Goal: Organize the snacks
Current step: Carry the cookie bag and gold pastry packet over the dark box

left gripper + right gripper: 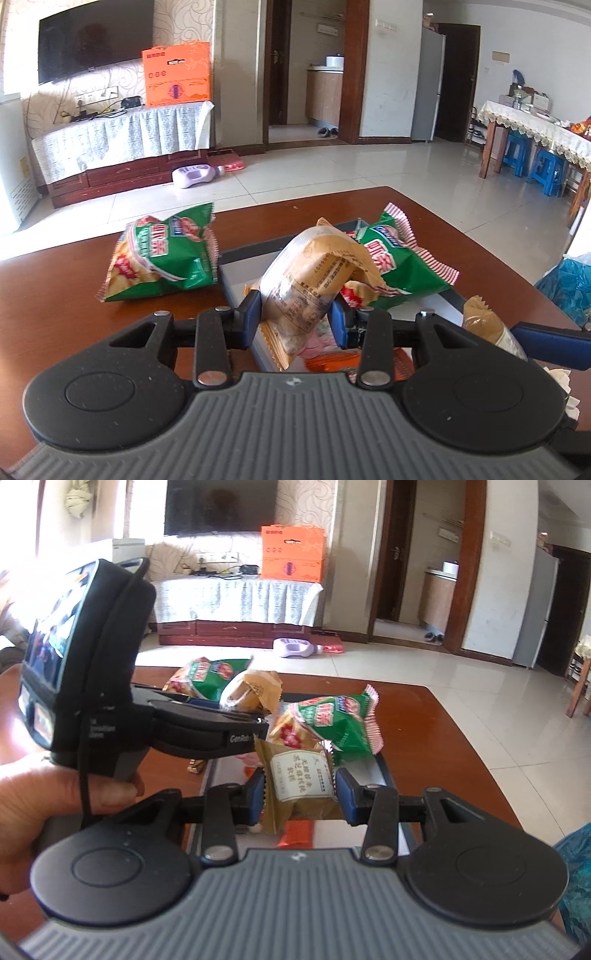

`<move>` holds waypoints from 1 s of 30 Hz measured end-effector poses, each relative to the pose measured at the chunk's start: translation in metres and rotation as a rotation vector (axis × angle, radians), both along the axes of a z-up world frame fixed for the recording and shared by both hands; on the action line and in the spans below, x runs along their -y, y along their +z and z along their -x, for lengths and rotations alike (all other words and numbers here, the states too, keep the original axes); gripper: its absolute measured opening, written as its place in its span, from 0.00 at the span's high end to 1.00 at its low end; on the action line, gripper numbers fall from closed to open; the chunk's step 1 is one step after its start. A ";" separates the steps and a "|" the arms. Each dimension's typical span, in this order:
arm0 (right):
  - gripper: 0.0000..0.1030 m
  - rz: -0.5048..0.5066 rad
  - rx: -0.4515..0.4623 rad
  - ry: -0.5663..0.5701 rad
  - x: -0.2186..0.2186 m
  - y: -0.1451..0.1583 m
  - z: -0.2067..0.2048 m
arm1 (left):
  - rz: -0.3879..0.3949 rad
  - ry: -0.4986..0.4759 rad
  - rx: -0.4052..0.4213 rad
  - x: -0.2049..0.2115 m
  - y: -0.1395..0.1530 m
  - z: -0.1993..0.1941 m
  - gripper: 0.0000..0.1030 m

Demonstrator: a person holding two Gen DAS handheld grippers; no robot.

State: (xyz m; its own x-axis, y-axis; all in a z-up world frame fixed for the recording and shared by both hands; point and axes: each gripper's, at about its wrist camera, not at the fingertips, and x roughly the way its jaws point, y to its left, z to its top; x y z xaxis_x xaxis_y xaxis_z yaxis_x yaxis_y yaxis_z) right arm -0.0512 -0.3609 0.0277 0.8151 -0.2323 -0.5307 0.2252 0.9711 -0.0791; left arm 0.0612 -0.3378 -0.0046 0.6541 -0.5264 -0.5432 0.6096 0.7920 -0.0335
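My left gripper (295,314) is shut on a tan pastry packet (314,273) and holds it above the grey tray (236,273). My right gripper (300,794) is shut on a second tan packet with a white label (299,779), also over the tray (384,771). One green snack bag (399,266) lies in the tray at its far right; it also shows in the right wrist view (332,723). Another green bag (162,254) lies on the brown table (55,295) left of the tray. The left gripper (258,716) with its packet (255,690) shows in the right wrist view.
Orange and pink wrappers (328,354) lie in the tray under the grippers. A small gold wrapper (197,765) lies on the table by the tray's left edge. A blue bag (569,284) sits off the table's right side. The TV stand (122,155) is beyond the table.
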 end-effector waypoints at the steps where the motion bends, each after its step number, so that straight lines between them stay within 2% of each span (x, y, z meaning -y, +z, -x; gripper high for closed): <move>1: 0.58 -0.002 -0.003 -0.009 0.003 -0.001 -0.001 | -0.003 -0.005 -0.002 0.001 -0.001 -0.001 0.57; 5: 0.58 -0.012 -0.021 -0.051 0.013 -0.007 -0.006 | -0.008 -0.026 -0.030 0.012 -0.009 -0.006 0.57; 21: 0.58 -0.046 -0.096 -0.103 0.028 -0.030 -0.015 | -0.045 -0.057 -0.010 0.038 -0.025 -0.013 0.55; 24: 0.58 -0.050 -0.109 -0.109 0.029 -0.031 -0.016 | -0.060 -0.058 -0.001 0.039 -0.026 -0.011 0.46; 26: 0.57 -0.046 -0.110 -0.121 0.028 -0.030 -0.016 | -0.063 -0.044 0.010 0.037 -0.024 -0.010 0.24; 30: 0.55 -0.052 -0.103 -0.138 0.029 -0.030 -0.014 | -0.057 -0.044 0.017 0.031 -0.021 -0.010 0.19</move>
